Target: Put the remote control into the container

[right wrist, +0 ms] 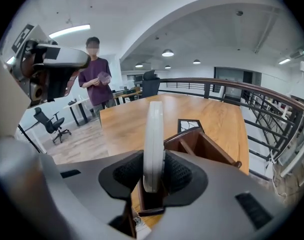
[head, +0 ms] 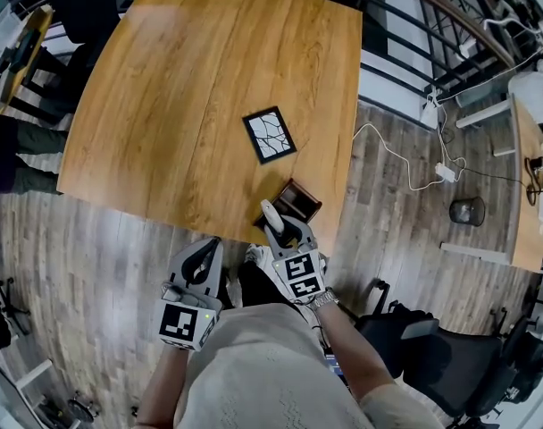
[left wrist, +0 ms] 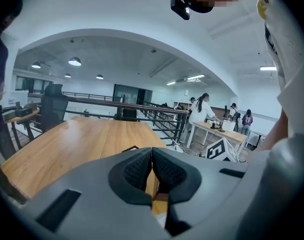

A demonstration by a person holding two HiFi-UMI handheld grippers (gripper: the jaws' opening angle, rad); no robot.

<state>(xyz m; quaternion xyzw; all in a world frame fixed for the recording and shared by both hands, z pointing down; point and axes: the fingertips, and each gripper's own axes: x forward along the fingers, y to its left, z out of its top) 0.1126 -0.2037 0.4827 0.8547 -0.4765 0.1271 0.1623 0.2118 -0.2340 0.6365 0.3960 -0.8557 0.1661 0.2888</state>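
My right gripper (head: 278, 229) (right wrist: 153, 173) is shut on a slim white remote control (right wrist: 153, 140) (head: 271, 215), held edge-on and pointing forward. Just beyond its tip stands a dark brown wooden container (head: 294, 202) (right wrist: 202, 145) with an open top, at the near edge of the wooden table (head: 200, 88). The remote sits over the container's near end. My left gripper (head: 200, 259) (left wrist: 152, 171) is shut with nothing between its pads, held off the table's near edge to the left of the right gripper.
A black-framed tile with a white cracked pattern (head: 269, 134) (right wrist: 188, 125) lies on the table beyond the container. A railing (right wrist: 242, 91) runs along the table's far right side. A person (right wrist: 95, 79) stands at the left; office chairs (head: 450, 351) and desks surround the table.
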